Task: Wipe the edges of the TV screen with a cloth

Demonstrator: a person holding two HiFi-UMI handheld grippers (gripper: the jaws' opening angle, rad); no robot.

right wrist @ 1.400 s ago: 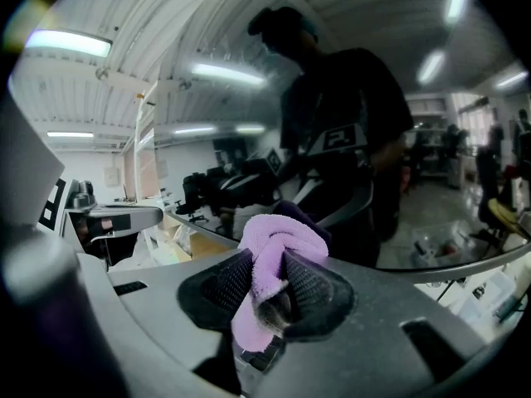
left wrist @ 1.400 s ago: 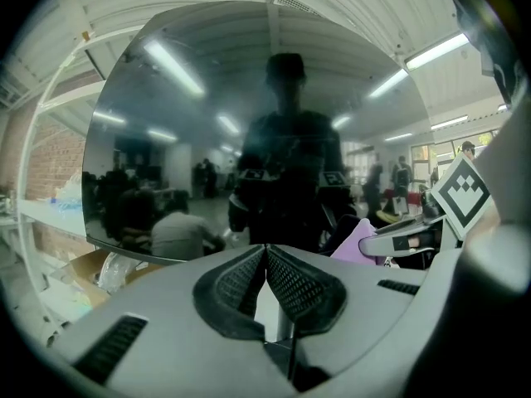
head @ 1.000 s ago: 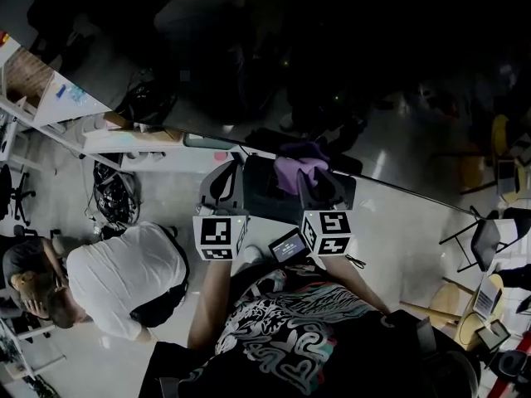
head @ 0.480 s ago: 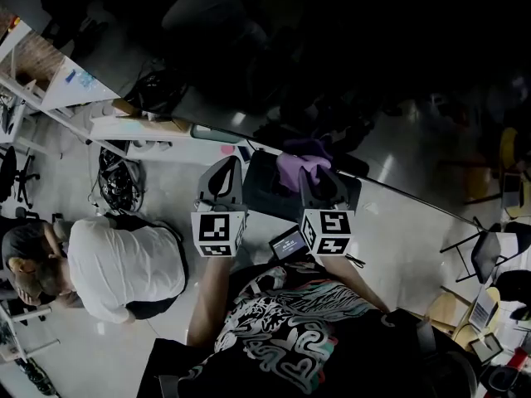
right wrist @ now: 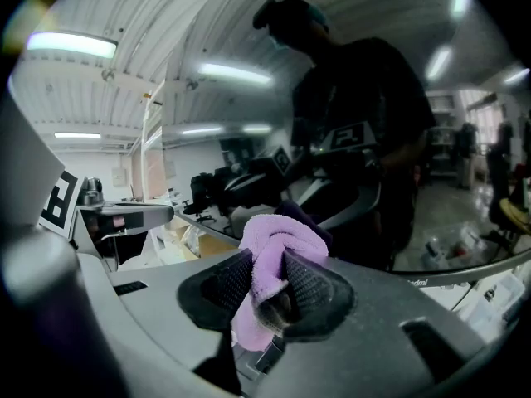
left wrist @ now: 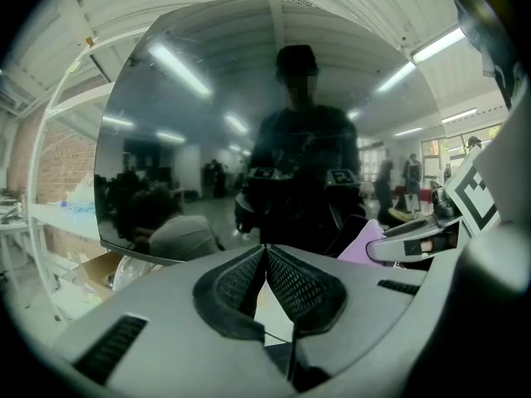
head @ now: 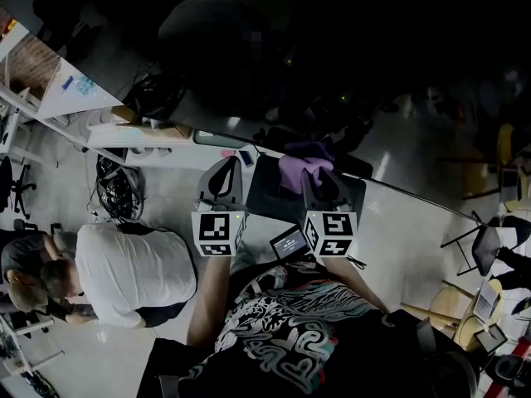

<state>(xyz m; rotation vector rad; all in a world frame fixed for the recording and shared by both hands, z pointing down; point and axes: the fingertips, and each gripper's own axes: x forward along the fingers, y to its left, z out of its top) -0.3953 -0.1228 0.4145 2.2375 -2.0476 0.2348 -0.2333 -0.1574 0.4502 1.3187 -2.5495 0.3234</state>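
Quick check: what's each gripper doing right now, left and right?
Left gripper: closed, nothing between its jaws.
Right gripper: closed on the purple cloth.

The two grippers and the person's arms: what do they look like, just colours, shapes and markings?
The left gripper and the right gripper both have pale grey moulded bodies, with black cross-hatched pads on the jaws. Each carries a white cube printed with black square markers. The person wears a black top with a white and teal swirl print.
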